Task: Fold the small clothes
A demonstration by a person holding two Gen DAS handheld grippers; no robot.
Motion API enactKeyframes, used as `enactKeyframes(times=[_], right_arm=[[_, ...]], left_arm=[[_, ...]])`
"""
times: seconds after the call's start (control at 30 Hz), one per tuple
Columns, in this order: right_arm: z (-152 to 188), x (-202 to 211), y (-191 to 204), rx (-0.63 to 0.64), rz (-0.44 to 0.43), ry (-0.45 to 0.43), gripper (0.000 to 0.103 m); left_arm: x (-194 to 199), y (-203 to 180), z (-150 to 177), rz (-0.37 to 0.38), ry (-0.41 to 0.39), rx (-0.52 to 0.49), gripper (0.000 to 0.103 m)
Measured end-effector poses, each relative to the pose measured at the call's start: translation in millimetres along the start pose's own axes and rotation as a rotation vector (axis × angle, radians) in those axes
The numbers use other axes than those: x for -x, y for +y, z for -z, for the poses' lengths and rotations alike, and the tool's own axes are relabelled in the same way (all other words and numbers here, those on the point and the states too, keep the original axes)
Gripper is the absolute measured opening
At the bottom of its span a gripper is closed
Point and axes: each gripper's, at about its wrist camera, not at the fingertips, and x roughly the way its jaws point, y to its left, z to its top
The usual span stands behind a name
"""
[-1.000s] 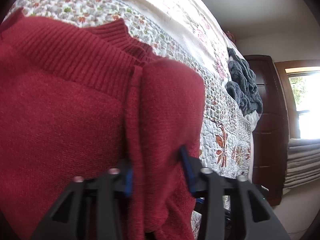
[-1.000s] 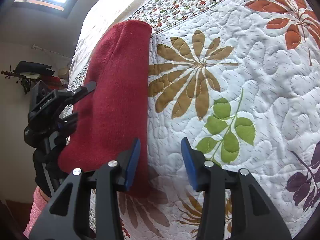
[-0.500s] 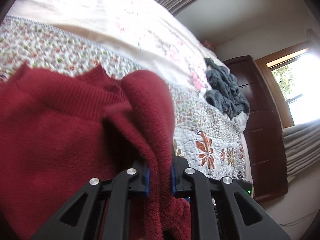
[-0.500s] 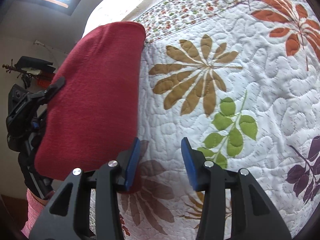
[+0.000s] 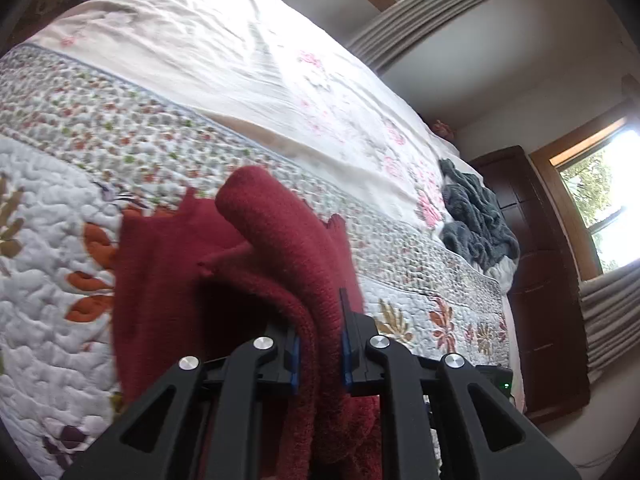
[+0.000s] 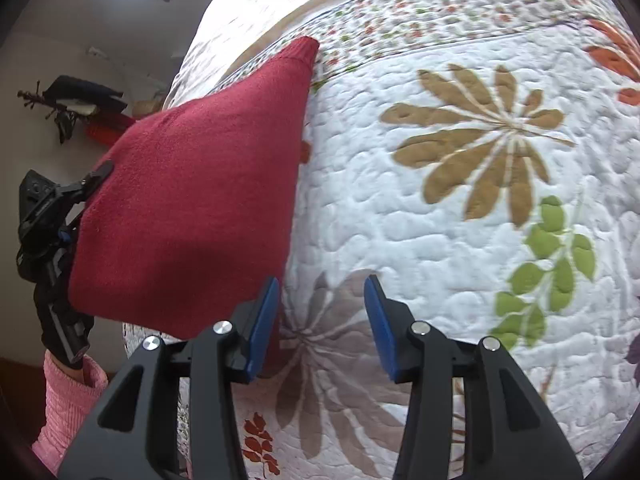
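Left tool clamped on a bunched fold of the red knit garment, which it lifts clear of the quilted bed; right tool with its blue pads apart, holding nothing, low over the quilt. The main hazard, as a judgement: the left grip takes a thick, rolled bundle rather than a single edge, so the knit may slip out or the layers may slide against one another as the fold is carried over, leaving a skewed or rumpled result. A second risk is that the far end, which rests on the quilt in the left wrist view, drags and unfolds. In the right wrist view the garment hangs as a broad red panel to the left of the right tool, its lower edge just beside, possibly touching, the left pad, but not between the pads; its far tip points toward the quilt's small-flowered border. A grey garment lies well apart.
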Motion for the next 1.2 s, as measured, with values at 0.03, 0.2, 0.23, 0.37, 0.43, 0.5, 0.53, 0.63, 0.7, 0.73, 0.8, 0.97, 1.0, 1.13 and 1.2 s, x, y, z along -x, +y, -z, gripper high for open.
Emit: enactKeyframes(times=[0.03,0.2,0.23,0.37,0.43,0.5,0.53,0.63,0.7,0.73,0.8,0.97,1.0,1.13,1.2], right_arm=[[0,-3,5,0.012,-0.002,0.007,0.045],[1,-17,23,0.050,-0.008,0.034,0.046],[1,-20,27,0.062,-0.008,0.040,0.046],[5,-25,38,0.081,-0.017,0.057,0.046],[8,-28,43,0.091,-0.014,0.066,0.047],[8,-33,46,0.094,-0.005,0.078,0.047],[9,-35,48,0.093,-0.005,0.082,0.048],[10,-40,53,0.100,-0.007,0.093,0.051],[10,-42,55,0.099,-0.017,0.097,0.051],[10,-43,57,0.098,-0.027,0.097,0.051],[11,-45,60,0.095,-0.046,0.098,0.052],[15,-55,66,0.086,-0.075,0.118,0.057],[16,-58,67,0.083,-0.075,0.122,0.058],[18,-78,66,0.046,-0.103,0.170,0.052],[17,-85,67,0.055,-0.094,0.195,0.040]], left_arm=[[3,6,0,-0.006,-0.002,0.006,0.014],[15,48,-1,-0.031,-0.021,0.052,0.014],[13,56,-1,-0.028,-0.014,0.062,0.014],[-2,92,2,-0.069,0.021,0.095,0.015],[-13,108,8,-0.078,0.056,0.126,0.015],[-26,122,17,-0.102,0.103,0.144,0.017],[-27,124,19,-0.100,0.103,0.147,0.017],[-15,125,22,-0.070,0.085,0.187,0.024],[-1,120,25,-0.073,0.076,0.179,0.034],[6,116,27,-0.077,0.073,0.168,0.037],[24,104,38,-0.088,0.072,0.123,0.041],[51,71,69,-0.101,0.083,0.013,0.052],[52,69,75,-0.109,0.088,0.004,0.056],[42,77,94,-0.140,0.135,0.018,0.052],[32,85,100,-0.144,0.162,0.043,0.019]])
